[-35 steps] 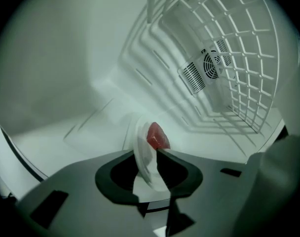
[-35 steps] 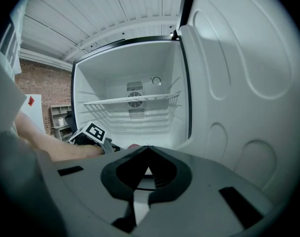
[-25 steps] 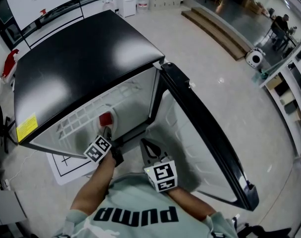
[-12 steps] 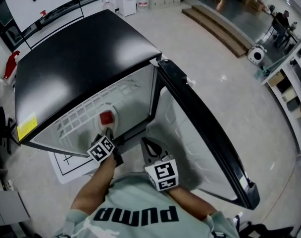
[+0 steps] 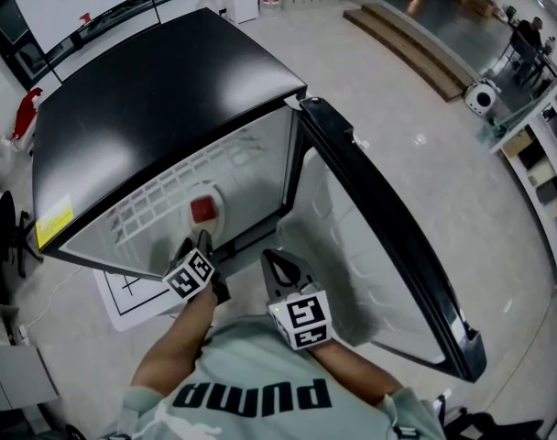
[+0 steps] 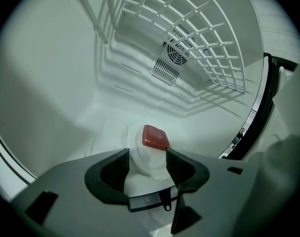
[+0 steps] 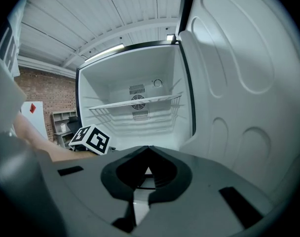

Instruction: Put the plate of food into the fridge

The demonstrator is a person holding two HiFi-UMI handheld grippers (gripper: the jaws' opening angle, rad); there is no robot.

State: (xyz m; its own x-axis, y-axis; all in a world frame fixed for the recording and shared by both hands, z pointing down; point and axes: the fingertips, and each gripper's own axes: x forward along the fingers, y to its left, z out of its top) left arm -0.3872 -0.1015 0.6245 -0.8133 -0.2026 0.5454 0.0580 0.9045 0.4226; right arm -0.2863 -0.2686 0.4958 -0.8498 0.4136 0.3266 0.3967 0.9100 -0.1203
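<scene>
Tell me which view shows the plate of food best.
The left gripper view: the plate with its red food lies close and large on the fridge floor. The head view shows it small, from above, beneath the wire shelf. The right gripper view does not show it.

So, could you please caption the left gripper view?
The plate of red food on the fridge floor; left tool astride, jaws just opened.

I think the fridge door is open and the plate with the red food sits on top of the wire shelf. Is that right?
Not quite. The plate with the red food rests on the fridge floor, beneath the wire shelf, not on top of it. The left gripper view shows this. The fridge door is open.
</scene>
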